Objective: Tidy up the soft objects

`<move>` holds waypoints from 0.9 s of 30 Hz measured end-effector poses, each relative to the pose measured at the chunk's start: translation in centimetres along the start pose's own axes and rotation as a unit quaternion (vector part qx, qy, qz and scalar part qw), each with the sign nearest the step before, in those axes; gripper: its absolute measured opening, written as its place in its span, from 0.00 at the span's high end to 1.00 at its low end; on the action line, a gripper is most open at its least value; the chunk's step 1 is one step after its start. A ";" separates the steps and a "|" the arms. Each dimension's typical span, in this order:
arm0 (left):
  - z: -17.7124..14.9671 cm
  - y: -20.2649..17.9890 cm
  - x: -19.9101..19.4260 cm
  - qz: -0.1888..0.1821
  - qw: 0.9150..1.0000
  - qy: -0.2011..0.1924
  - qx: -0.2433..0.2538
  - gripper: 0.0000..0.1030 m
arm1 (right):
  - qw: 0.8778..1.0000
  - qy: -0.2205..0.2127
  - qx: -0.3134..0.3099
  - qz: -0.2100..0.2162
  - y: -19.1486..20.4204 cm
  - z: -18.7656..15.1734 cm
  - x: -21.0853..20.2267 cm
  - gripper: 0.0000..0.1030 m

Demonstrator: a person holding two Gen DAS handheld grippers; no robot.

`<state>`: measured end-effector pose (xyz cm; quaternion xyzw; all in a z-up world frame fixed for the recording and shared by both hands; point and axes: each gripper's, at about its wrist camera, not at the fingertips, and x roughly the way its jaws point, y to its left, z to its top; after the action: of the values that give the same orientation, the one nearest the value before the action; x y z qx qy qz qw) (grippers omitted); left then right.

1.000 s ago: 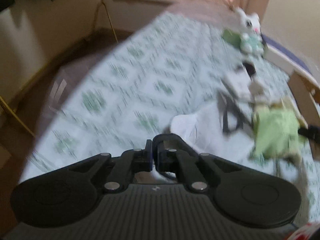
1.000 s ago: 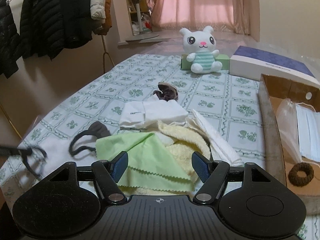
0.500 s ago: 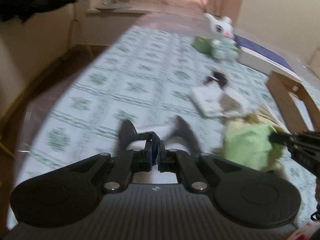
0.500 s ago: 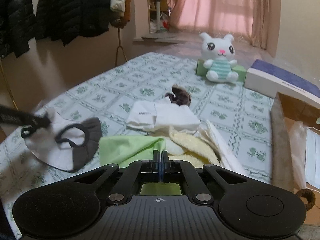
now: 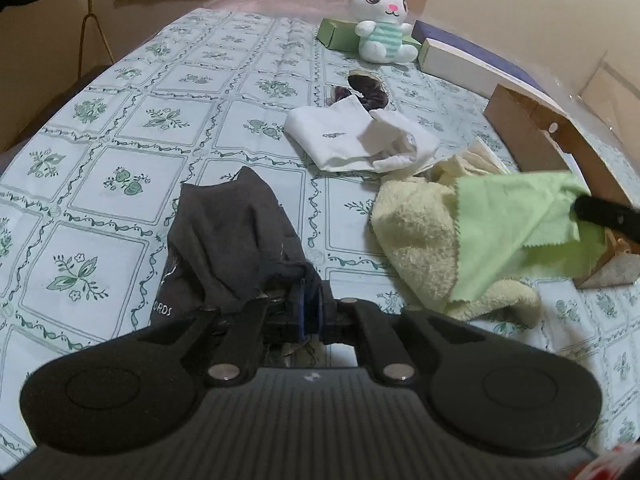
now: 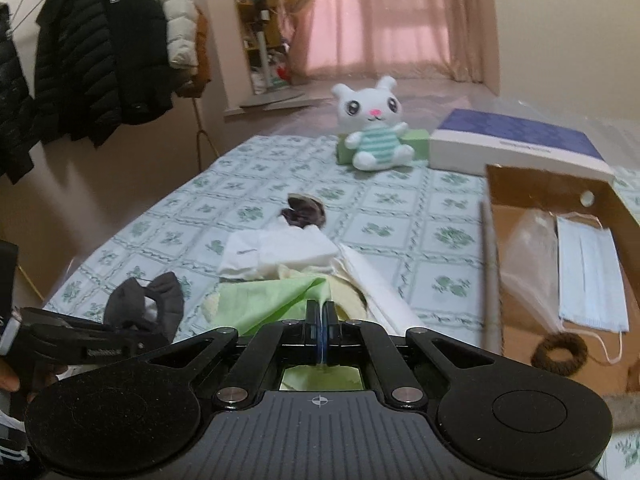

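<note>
Soft, dim indoor light fills both views, warm and slightly yellow. In the right wrist view daylight glows pink through the curtain (image 6: pixel 400 24) at the top centre, washing out its folds. No hard shadows on the tablecloth (image 5: pixel 132 148); only faint ones under the cloths. The fisheye bends the table edges and darkens the frame corners. Left wrist view is fairly sharp mid-frame; the right wrist view looks softer, with smear along the cardboard box (image 6: pixel 490 248) edge at right.
</note>
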<state>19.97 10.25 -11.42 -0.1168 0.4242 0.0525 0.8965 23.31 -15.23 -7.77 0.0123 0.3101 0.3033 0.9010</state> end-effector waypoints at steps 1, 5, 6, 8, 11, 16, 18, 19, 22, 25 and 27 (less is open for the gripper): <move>0.1 0.0 -0.2 -0.001 1.000 0.002 0.000 0.92 | 1.000 0.001 0.004 0.001 -0.2 -0.1 -0.1 1.00; -0.3 -0.3 -1.9 0.004 1.000 0.001 0.009 0.57 | 1.000 0.003 0.013 0.001 -0.3 -0.3 -0.3 0.99; -0.5 -0.4 -2.4 0.009 1.000 0.000 0.012 0.57 | 1.000 0.004 0.014 0.001 -0.3 -0.3 -0.3 0.99; -1.1 -0.3 -3.2 0.018 1.000 0.000 0.017 0.57 | 1.000 0.003 0.015 0.003 -0.3 -0.3 -0.3 0.99; -2.0 0.4 -4.5 0.028 1.000 0.005 0.013 0.57 | 1.000 0.003 0.015 0.003 -0.2 -0.3 -0.4 0.99; -3.2 2.2 -6.7 0.051 0.999 0.011 0.010 0.53 | 1.000 0.004 0.019 0.002 -0.2 -0.4 -0.5 0.99; -3.5 3.2 -7.6 0.063 0.998 0.008 0.009 0.52 | 1.000 0.004 0.020 0.001 -0.2 -0.4 -0.6 0.99; -3.6 3.7 -8.0 0.069 0.998 0.004 0.008 0.50 | 1.000 0.004 0.021 0.001 -0.2 -0.3 -0.6 0.99; -3.3 5.4 -8.4 0.090 0.996 -0.008 -0.004 0.40 | 1.000 0.003 0.023 -0.002 -0.3 -0.3 -0.6 0.99; -2.7 6.7 -7.9 0.103 0.994 -0.020 -0.018 0.35 | 1.000 0.004 0.024 -0.002 -0.5 -0.3 -0.6 0.99; -2.1 7.6 -7.0 0.099 0.994 -0.023 -0.033 0.31 | 1.000 0.005 0.023 -0.004 -0.5 -0.2 -0.6 0.99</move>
<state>12.53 17.13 -8.55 -0.1026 0.4106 0.1577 0.8922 23.05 -15.99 -7.73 0.0304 0.3212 0.2924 0.9002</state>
